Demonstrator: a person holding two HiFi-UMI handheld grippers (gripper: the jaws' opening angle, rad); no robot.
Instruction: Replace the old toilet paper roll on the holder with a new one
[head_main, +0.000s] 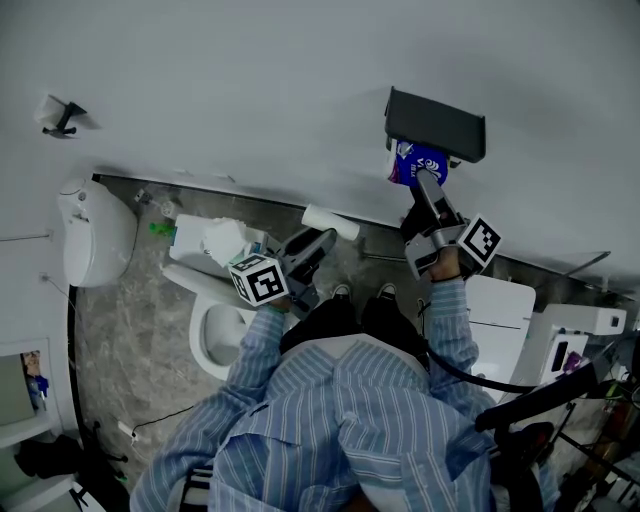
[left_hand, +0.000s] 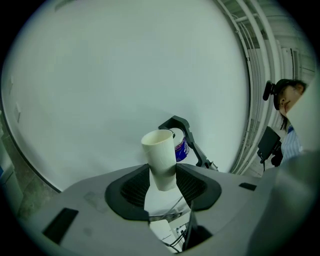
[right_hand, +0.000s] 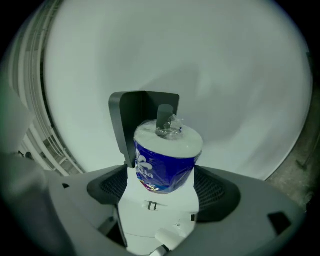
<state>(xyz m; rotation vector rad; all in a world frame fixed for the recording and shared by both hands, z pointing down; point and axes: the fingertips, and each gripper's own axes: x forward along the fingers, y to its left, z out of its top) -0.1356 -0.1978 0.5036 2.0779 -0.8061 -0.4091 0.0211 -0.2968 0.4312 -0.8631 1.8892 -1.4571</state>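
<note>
Cardboard on the left: clamps the empty tube (left_hand: 160, 152) in the left hand-held gripper (left_hand: 162, 182), well away from the holder (right_hand: 130, 115), likely to clear it. Grips the blue-wrapped new roll (right_hand: 165, 162) in the right hand-held gripper (right_hand: 165, 186), at the holder's peg (right_hand: 165, 114), for mounting.

plain white wall (head_main: 250, 90) ahead of the left gripper (head_main: 324, 240); toilet (head_main: 214, 338) on grey marbled floor (head_main: 130, 345) below and left of it.
</note>
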